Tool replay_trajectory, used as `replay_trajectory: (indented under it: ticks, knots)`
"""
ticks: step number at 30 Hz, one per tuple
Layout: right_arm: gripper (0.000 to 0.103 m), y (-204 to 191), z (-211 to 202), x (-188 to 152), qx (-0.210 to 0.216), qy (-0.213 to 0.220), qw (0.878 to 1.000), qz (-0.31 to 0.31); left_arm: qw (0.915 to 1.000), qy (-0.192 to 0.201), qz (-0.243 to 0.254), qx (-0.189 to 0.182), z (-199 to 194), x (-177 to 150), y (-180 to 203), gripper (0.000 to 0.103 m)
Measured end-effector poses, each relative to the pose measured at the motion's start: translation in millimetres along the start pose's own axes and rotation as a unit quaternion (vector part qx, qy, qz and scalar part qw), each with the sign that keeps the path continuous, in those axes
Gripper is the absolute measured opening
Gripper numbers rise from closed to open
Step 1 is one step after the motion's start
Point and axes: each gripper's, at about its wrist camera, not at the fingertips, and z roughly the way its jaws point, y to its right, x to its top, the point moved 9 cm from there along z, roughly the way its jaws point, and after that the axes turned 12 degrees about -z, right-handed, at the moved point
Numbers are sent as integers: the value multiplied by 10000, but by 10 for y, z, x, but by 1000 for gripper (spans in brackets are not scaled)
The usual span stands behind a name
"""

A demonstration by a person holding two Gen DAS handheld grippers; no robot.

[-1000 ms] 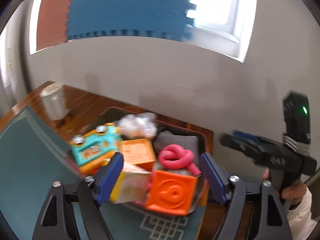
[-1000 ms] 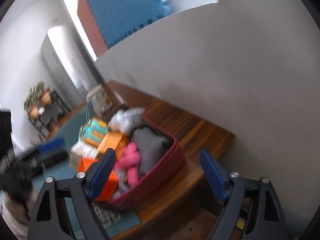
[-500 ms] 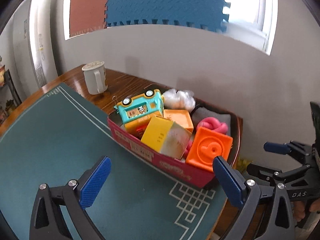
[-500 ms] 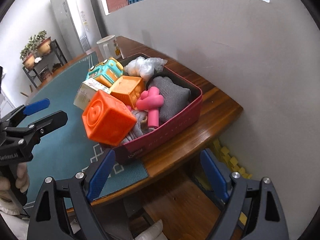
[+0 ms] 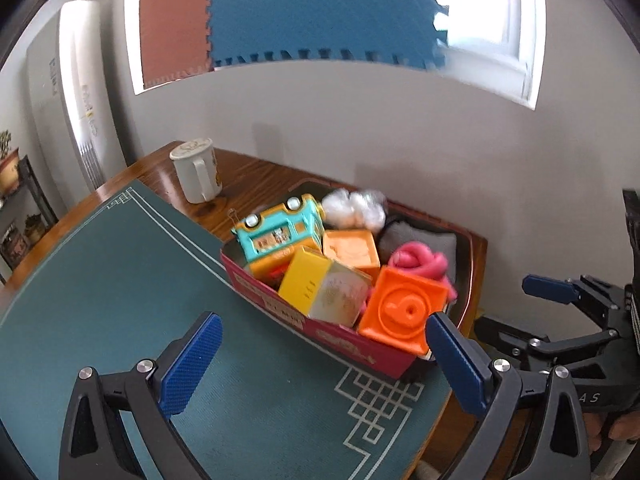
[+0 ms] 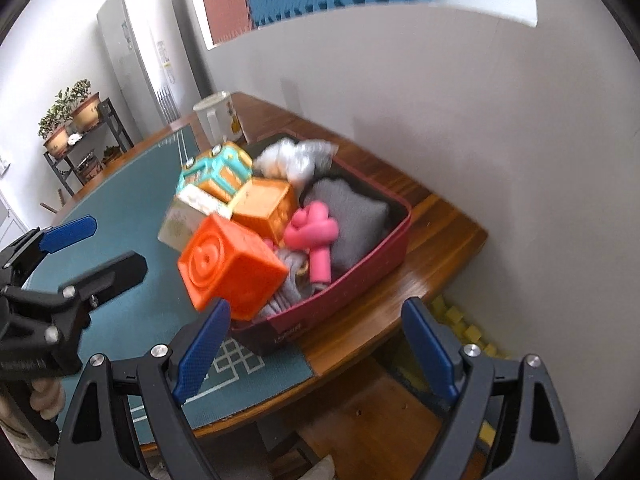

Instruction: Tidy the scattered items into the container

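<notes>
The left gripper (image 5: pixel 320 364) angles downward, its jaws just opened wide with nothing between the blue pads (image 5: pixel 192 364). The right gripper (image 6: pixel 316 348) tilts down likewise, jaws spread and empty. A hand (image 6: pixel 46 398) grips the left gripper's handle.

White letters "AS" on the black body of the right gripper (image 5: pixel 576 344) at the right edge of the left wrist view, lettering on the near wall of the red container (image 5: pixel 340 340) blurred and unreadable, print on the yellow box (image 5: pixel 320 288) too small to tell
</notes>
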Motion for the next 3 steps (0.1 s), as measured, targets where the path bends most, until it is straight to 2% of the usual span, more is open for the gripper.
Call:
replay_trajectory:
  ticks: [3]
  knots:
    - [90, -8, 84, -64, -89, -106, 9999, -6, 9999, -31, 130, 87, 51, -65, 31, 103]
